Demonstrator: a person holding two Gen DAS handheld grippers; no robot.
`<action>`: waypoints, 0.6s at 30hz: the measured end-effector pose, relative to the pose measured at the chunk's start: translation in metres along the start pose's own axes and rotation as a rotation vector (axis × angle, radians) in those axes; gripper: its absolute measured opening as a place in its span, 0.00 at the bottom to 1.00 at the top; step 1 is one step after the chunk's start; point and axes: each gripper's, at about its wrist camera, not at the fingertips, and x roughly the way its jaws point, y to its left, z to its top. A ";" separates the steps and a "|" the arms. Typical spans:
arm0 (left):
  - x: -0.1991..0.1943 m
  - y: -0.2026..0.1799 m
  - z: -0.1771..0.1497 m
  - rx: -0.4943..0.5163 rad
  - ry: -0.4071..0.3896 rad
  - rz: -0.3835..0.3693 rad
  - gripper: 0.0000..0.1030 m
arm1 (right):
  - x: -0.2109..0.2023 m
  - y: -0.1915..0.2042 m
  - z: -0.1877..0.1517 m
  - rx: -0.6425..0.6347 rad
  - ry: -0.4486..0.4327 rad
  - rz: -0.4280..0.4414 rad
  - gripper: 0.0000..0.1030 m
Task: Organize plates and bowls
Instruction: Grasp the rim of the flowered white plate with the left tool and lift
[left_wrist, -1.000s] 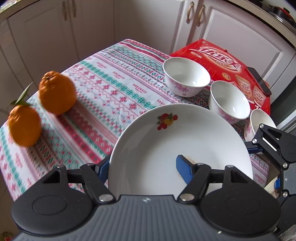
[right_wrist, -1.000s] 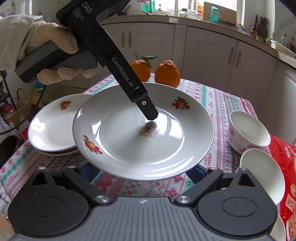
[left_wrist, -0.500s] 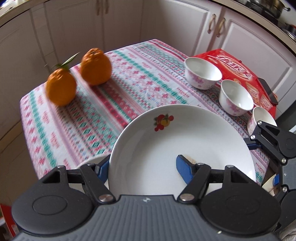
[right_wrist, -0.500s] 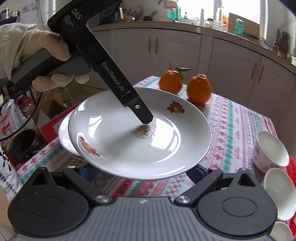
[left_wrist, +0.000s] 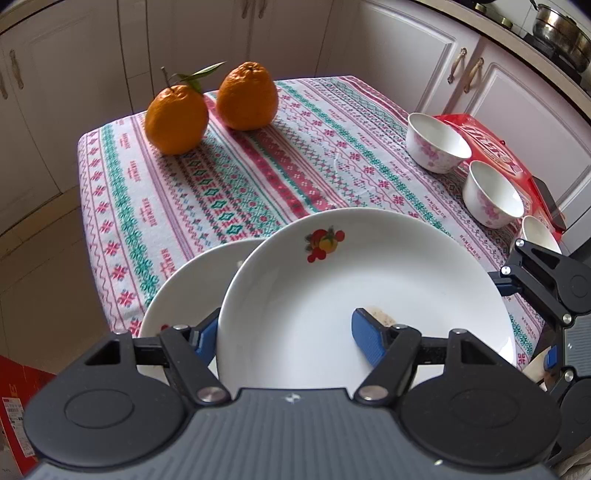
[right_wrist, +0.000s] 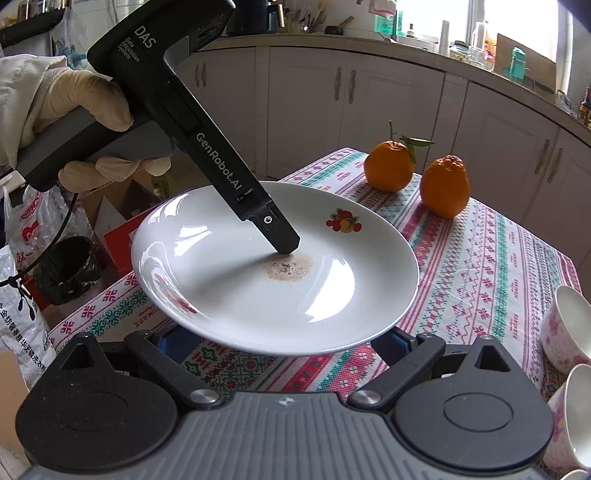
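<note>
Left black two-finger gripper (left_wrist: 284, 336) clamped on rim of white round fruit-print ceramic plate (left_wrist: 369, 288). Carried across since a second ago; now partly over second white plate (left_wrist: 192, 284). Stacking imminent, probably.

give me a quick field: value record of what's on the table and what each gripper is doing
held plate: white plate with fruit print, brown stain at its centre
left gripper: shut on the plate's rim, one finger above, one beneath
right gripper: under the plate's near edge, grip unclear
second plate: on the tablecloth, partly under the held plate
bowls: three along the right edge
oranges: two at the far corner
</note>
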 end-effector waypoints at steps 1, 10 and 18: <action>0.000 0.002 -0.002 -0.007 -0.001 -0.002 0.69 | 0.001 0.001 0.000 -0.005 0.003 0.002 0.97; 0.004 0.015 -0.015 -0.060 -0.008 -0.021 0.70 | 0.010 0.009 0.002 -0.036 0.023 0.011 0.97; 0.008 0.023 -0.021 -0.087 -0.007 -0.034 0.70 | 0.012 0.011 0.004 -0.046 0.032 0.008 0.97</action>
